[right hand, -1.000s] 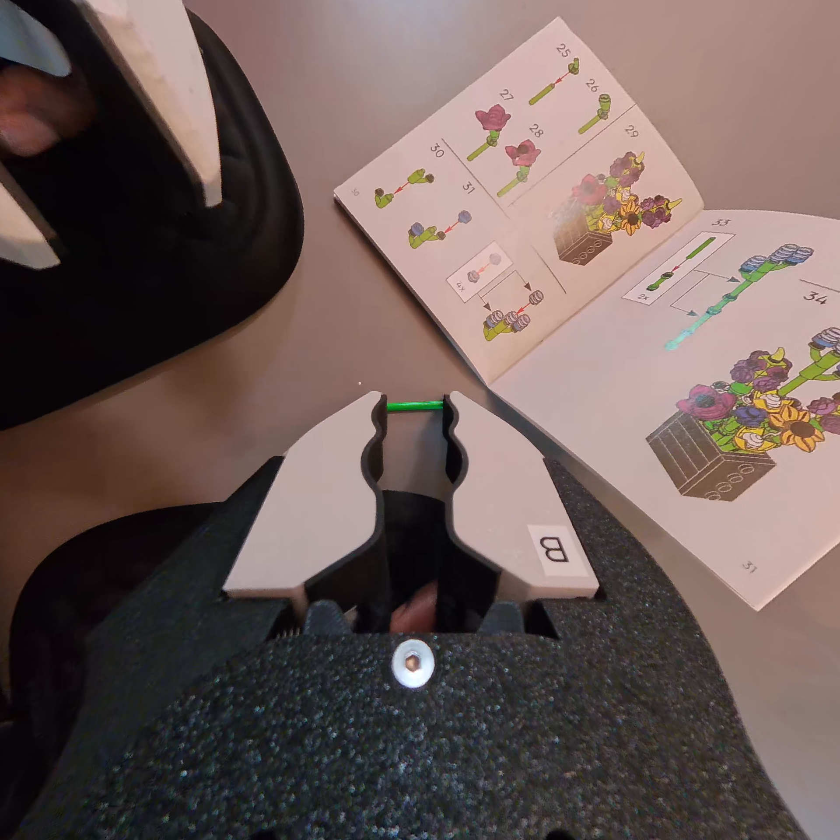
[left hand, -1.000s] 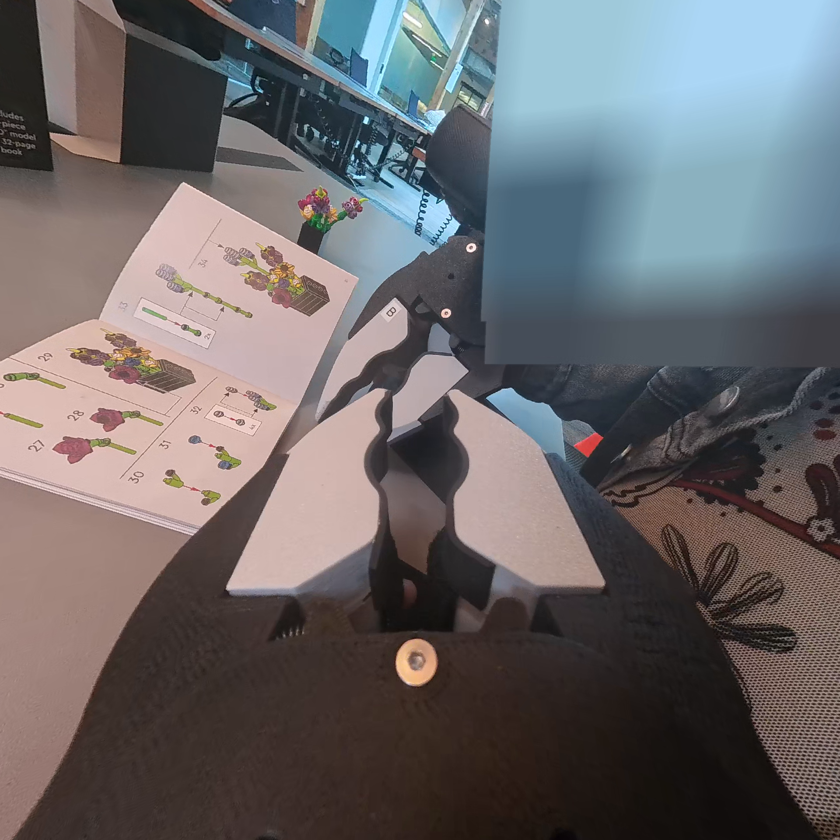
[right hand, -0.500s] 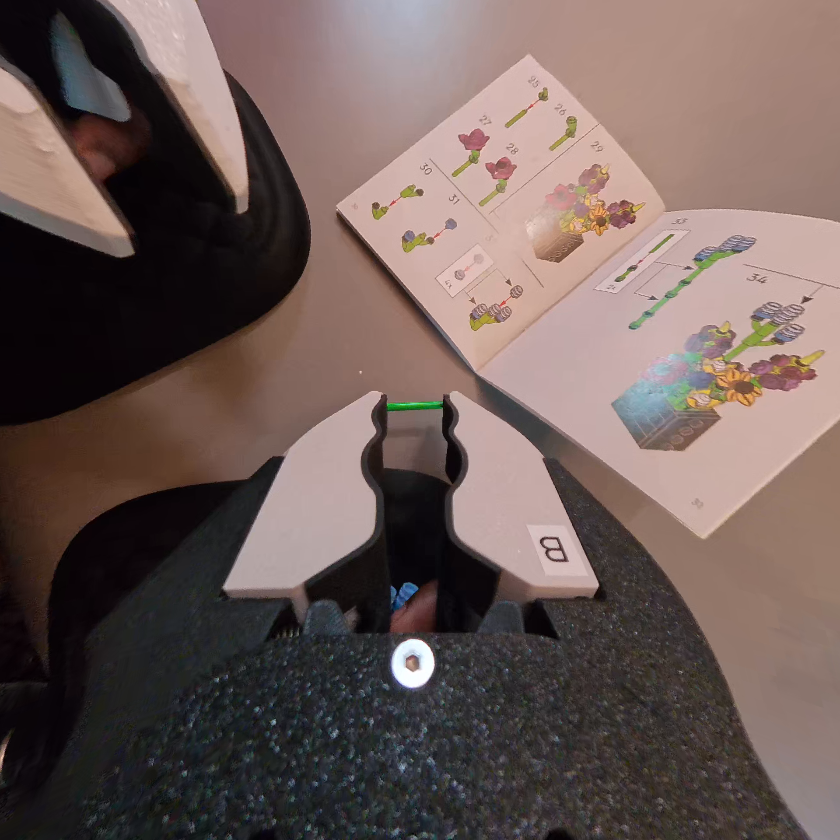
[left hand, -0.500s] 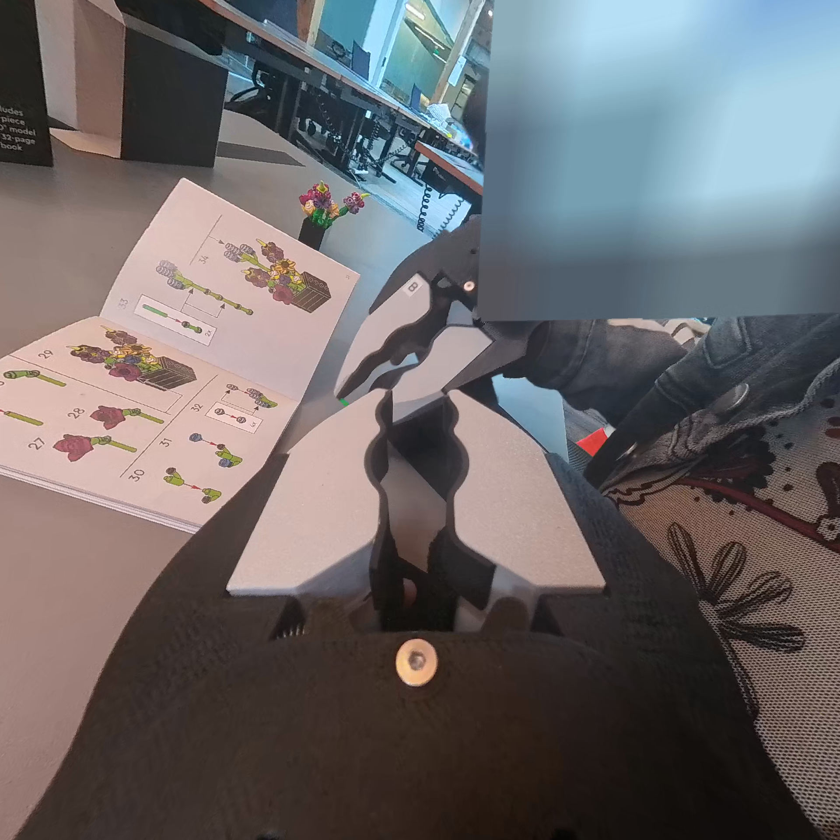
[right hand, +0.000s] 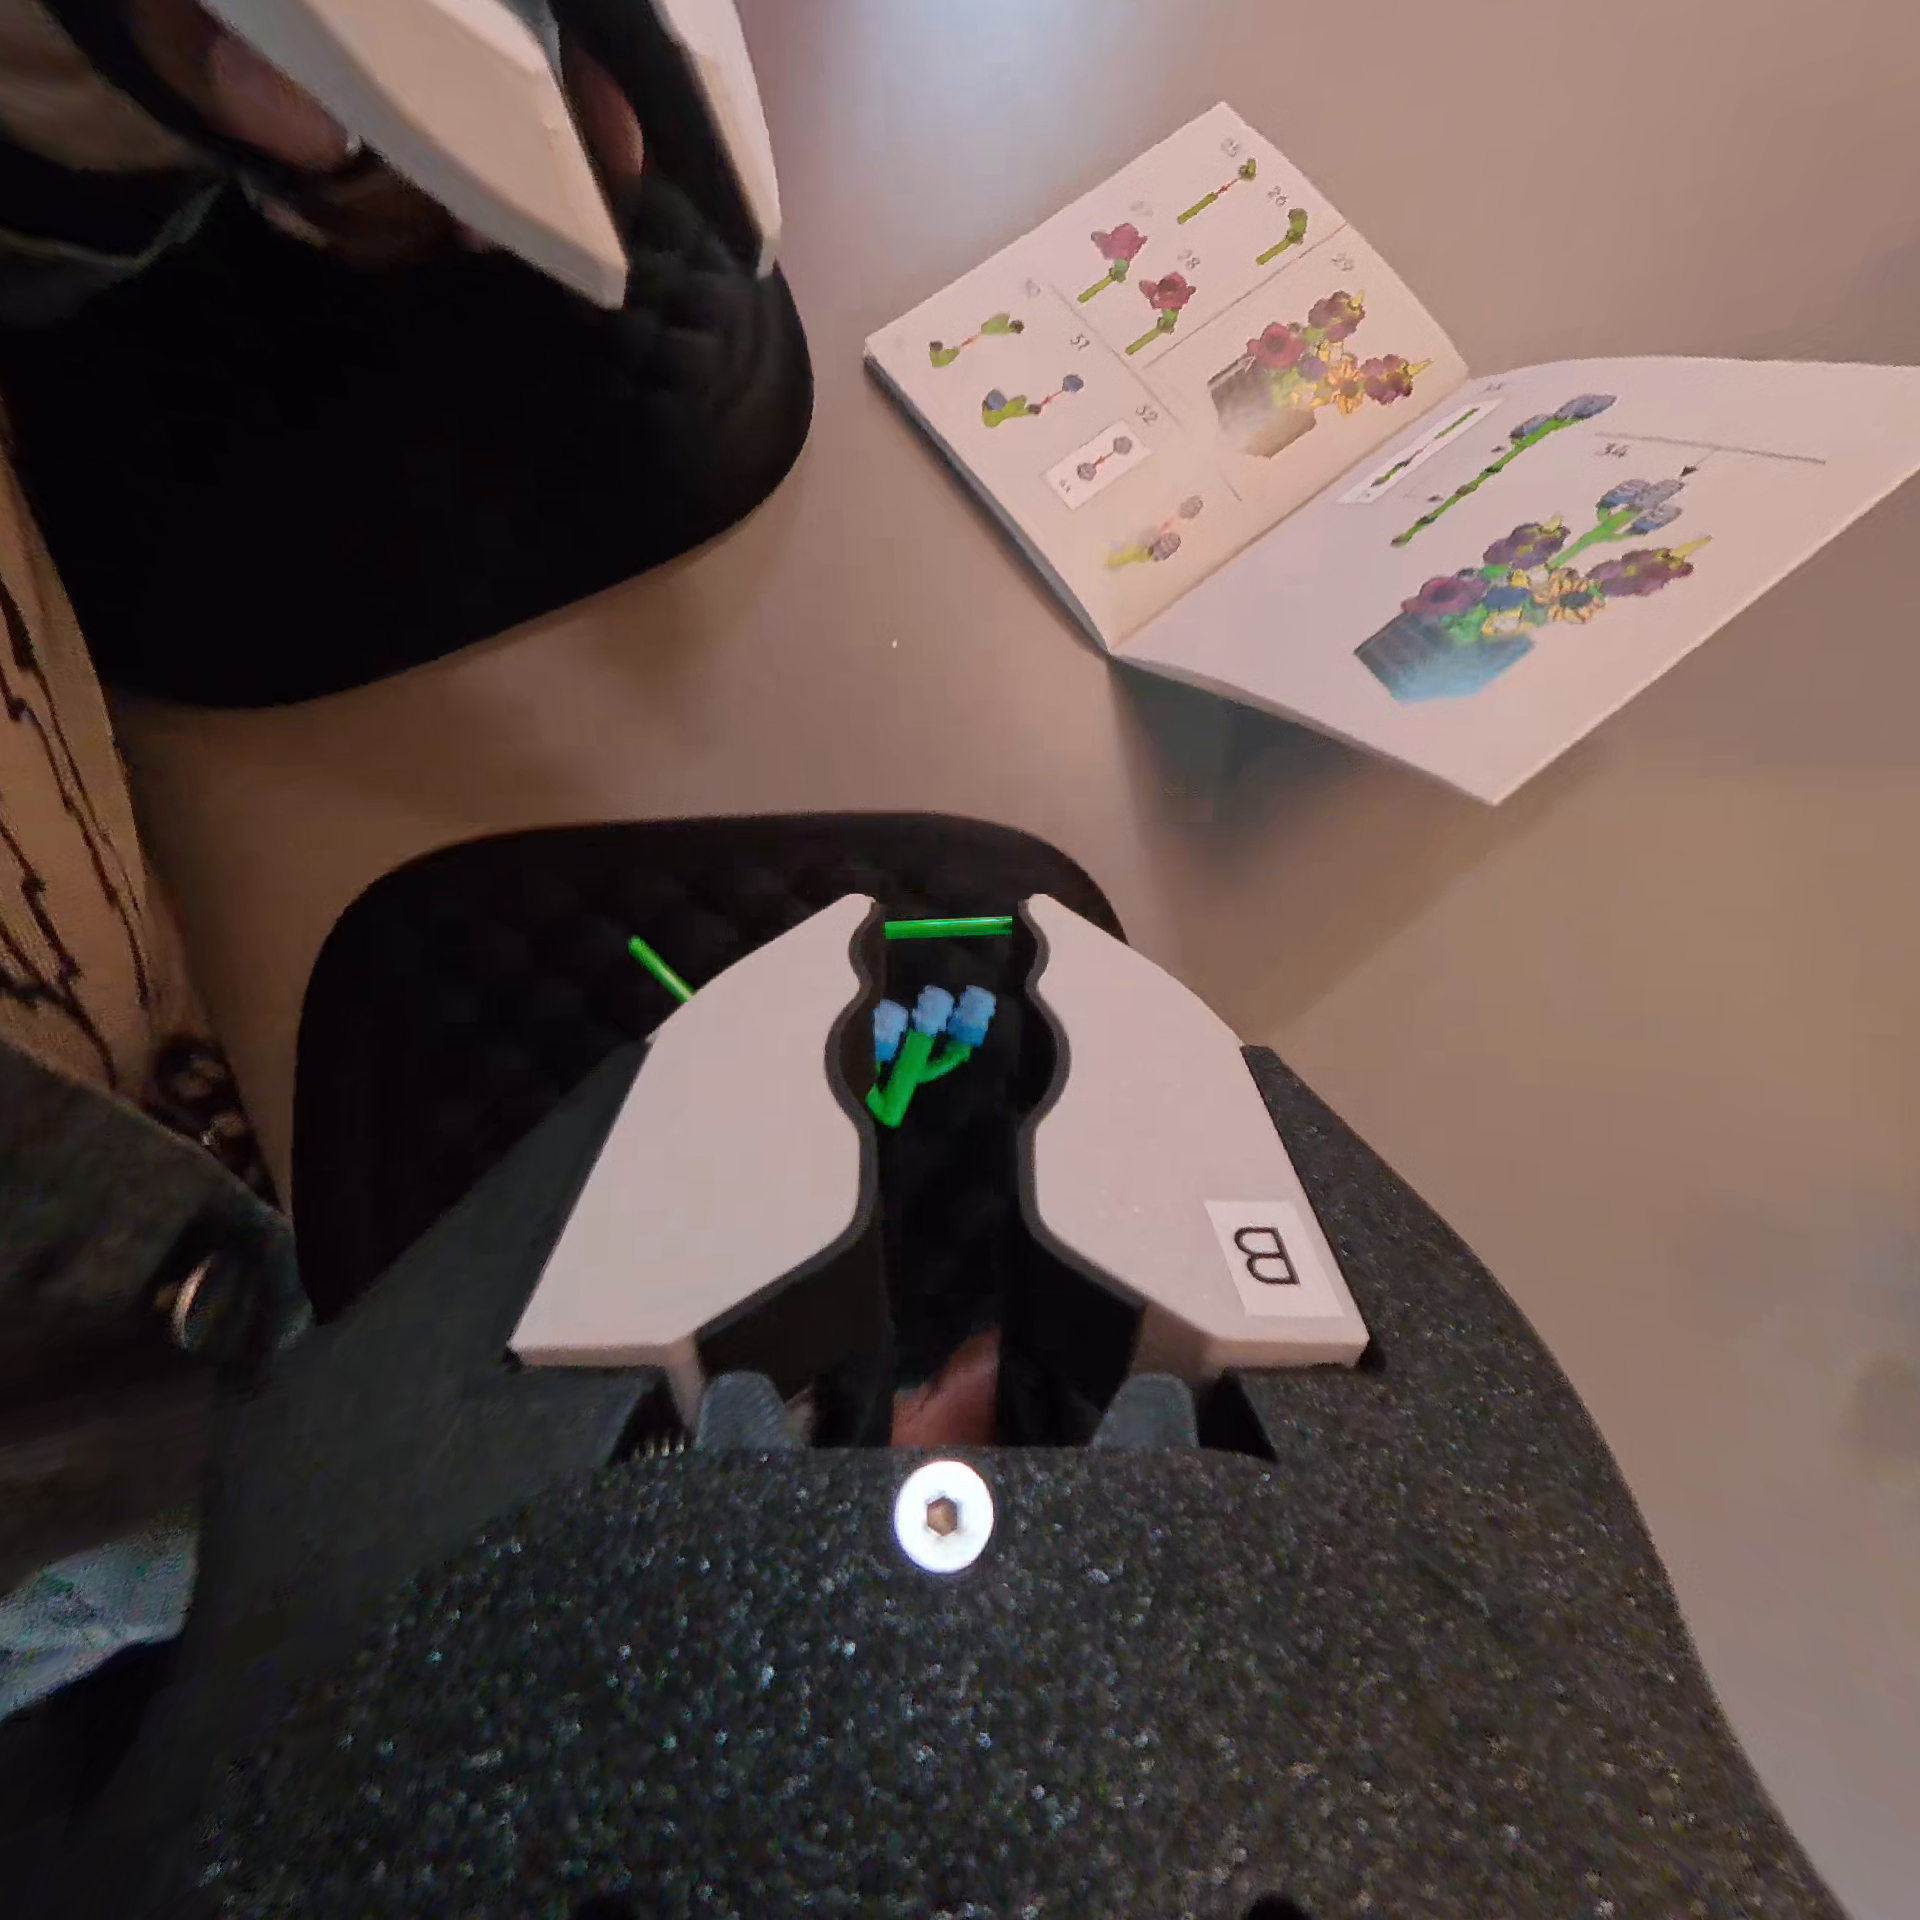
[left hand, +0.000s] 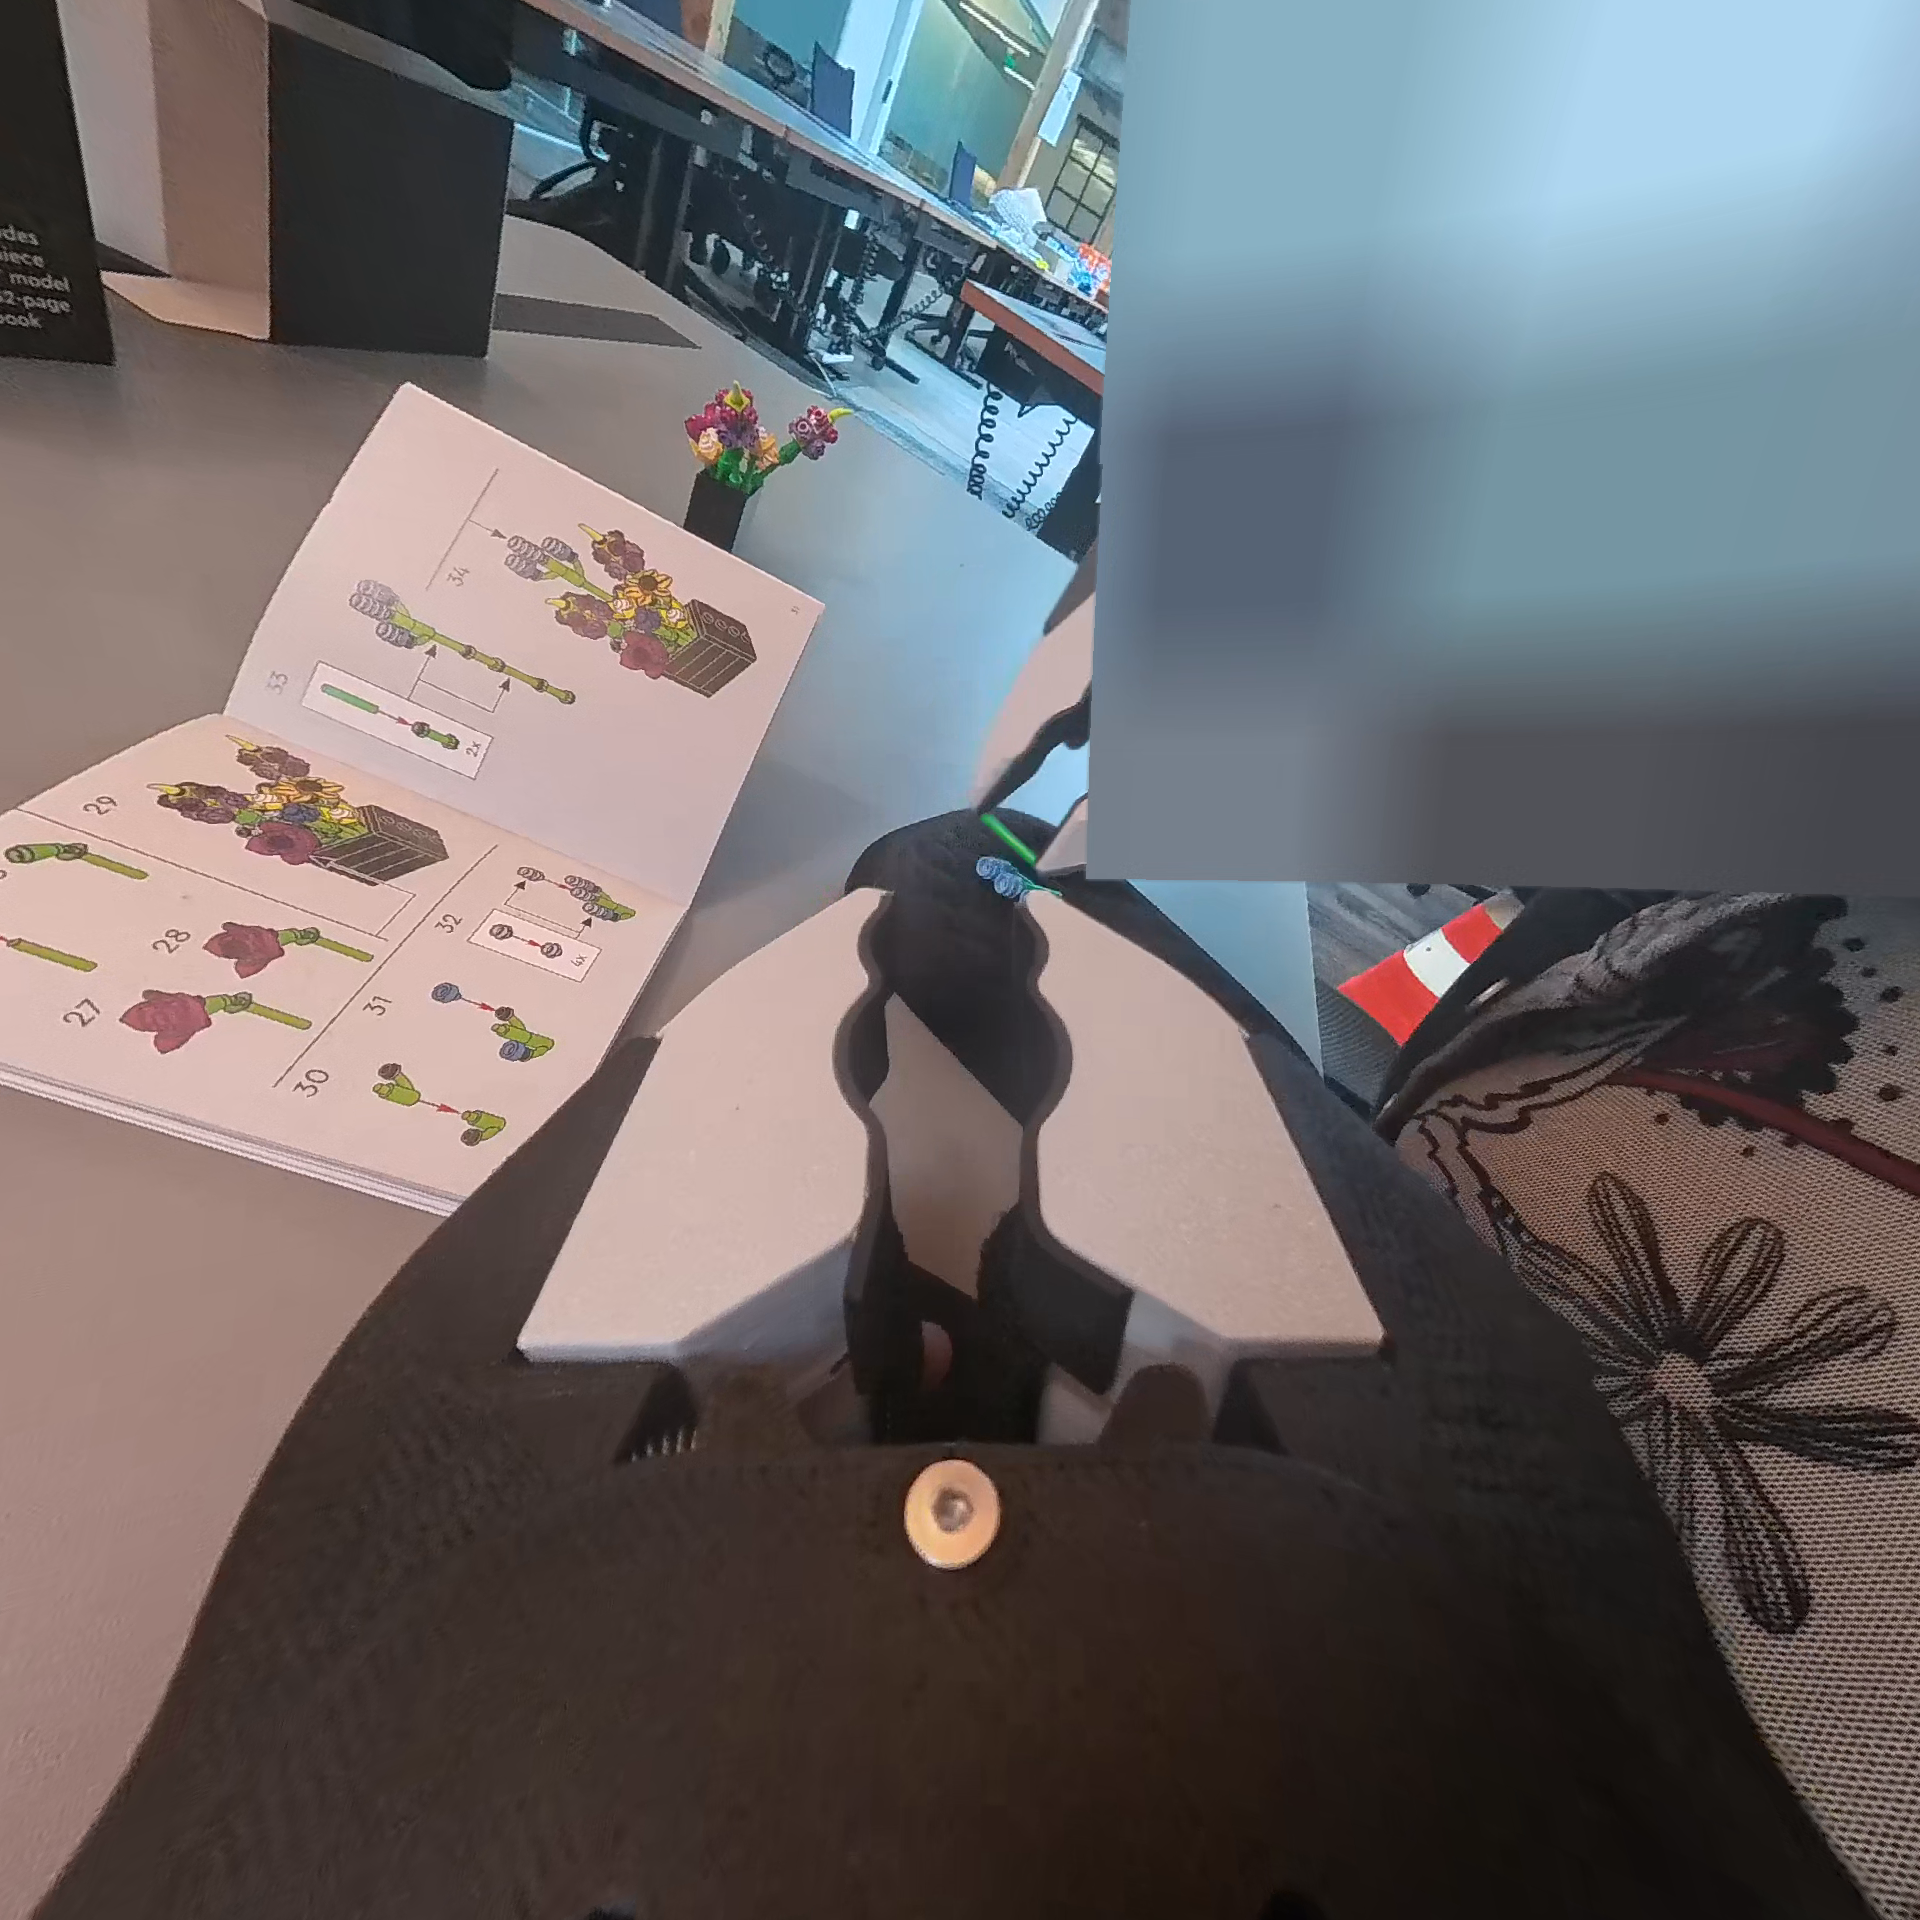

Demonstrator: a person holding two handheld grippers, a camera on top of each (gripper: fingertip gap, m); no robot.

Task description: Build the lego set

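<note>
The small built bouquet of plastic flowers in a black brick pot [left hand: 750, 457] stands near the far edge of the grey worktop [left hand: 135, 1299], beyond the open paper instruction booklet [left hand: 436, 790]. That much of the set looks finished. The booklet lies open at its closing steps, so by my reading one tall blue-flowered stem is all that remains.

The right gripper [right hand: 948, 914] has its jaws clamped on a thin bright-green plastic rod [right hand: 948, 928], held crosswise between the tips. Below it, on a black quilted pad [right hand: 468, 997] at the near edge of the worktop, lies a small green forked sprig with three pale-blue studs [right hand: 925, 1039]. Another green rod [right hand: 660, 968] pokes out beside the left finger.

The left gripper [left hand: 951, 904] has its jaws a little apart and holds nothing. The sprig [left hand: 1006, 878] sits just past its tips.

Half a second ago the right gripper was over bare worktop with the rod already in its grip — now it is above the pad, with the sprig between its fingers in view. In the left wrist view the right gripper was plainly visible ahead; now it is mostly hidden and the pad and sprig have appeared.
</note>
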